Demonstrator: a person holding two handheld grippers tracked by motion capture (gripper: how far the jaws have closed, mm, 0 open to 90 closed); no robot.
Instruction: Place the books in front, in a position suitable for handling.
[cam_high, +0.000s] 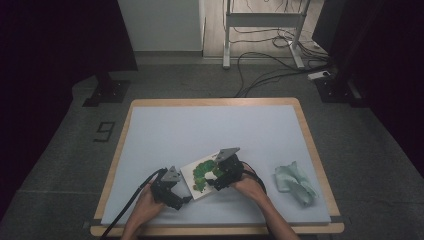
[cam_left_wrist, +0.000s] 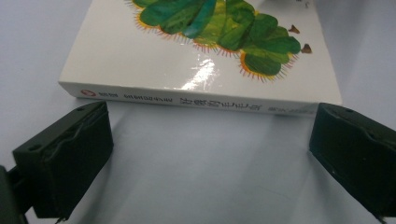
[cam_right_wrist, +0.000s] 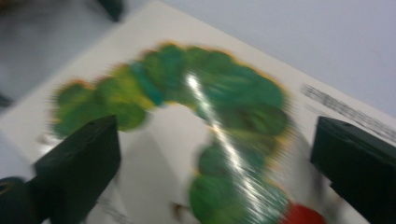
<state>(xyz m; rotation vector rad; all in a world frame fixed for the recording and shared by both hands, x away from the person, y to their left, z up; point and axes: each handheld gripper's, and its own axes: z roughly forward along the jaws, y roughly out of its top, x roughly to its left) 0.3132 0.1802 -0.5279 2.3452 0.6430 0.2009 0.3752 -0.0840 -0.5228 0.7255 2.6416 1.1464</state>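
A white picture book (cam_high: 200, 178) with a green caterpillar on its cover lies flat on the pale blue table mat (cam_high: 210, 130), near the front. My left gripper (cam_high: 186, 199) stands open just left of the book, and in the left gripper view the book's spine (cam_left_wrist: 196, 100) lies across the gap a little beyond the fingertips (cam_left_wrist: 70, 154). Over the book's right part hovers my right gripper (cam_high: 216, 179), open, looking down on the caterpillar cover (cam_right_wrist: 201, 116) between its wide-set jaws. That view is blurred by motion.
A crumpled pale green cloth (cam_high: 295, 181) lies on the mat to the right of the right hand. The wooden table edge (cam_high: 220, 231) runs along the front. Cables and a metal stand (cam_high: 262, 30) sit on the floor beyond the table.
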